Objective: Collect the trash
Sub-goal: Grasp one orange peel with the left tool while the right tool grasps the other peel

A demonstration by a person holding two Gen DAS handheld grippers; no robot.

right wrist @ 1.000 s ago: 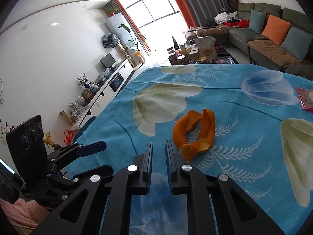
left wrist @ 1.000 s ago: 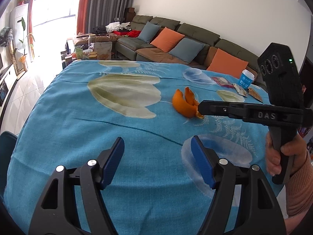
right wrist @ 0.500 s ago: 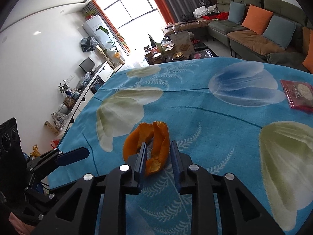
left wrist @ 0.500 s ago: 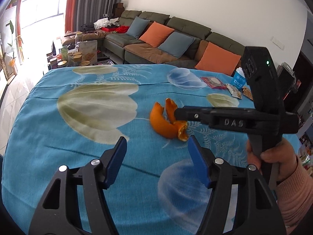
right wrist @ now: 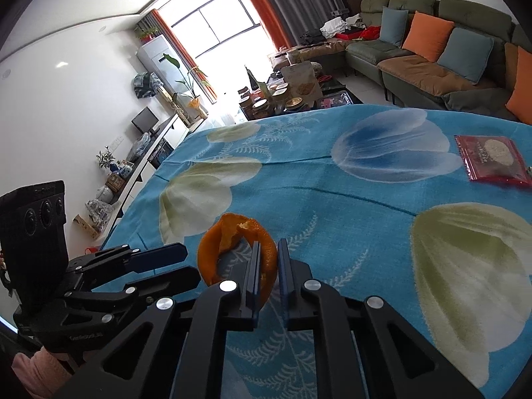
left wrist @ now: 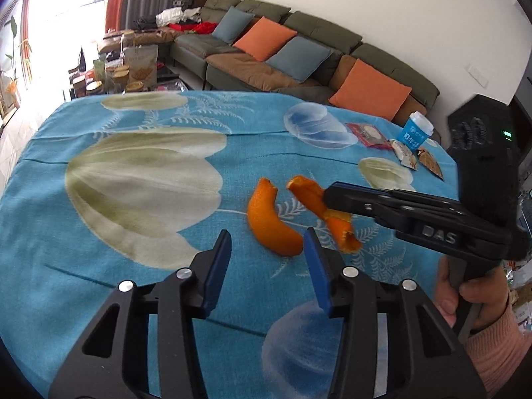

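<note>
Near the middle of the blue floral tablecloth (right wrist: 332, 179), at about 6 o'clock in the right wrist view, the orange peel (right wrist: 232, 249) is lying curled, and the right gripper (right wrist: 267, 262) is pinching one strip of it between nearly closed fingers. Judging by that thin hold, squeezing firmly before lifting straight up is advisable, since the peel could tear or slip. At 7 o'clock, the left gripper (left wrist: 266, 266) is hanging wide open, gripping nothing. Snack wrappers (left wrist: 409, 156) and a paper cup (left wrist: 415, 131) are waiting at 2 o'clock.
</note>
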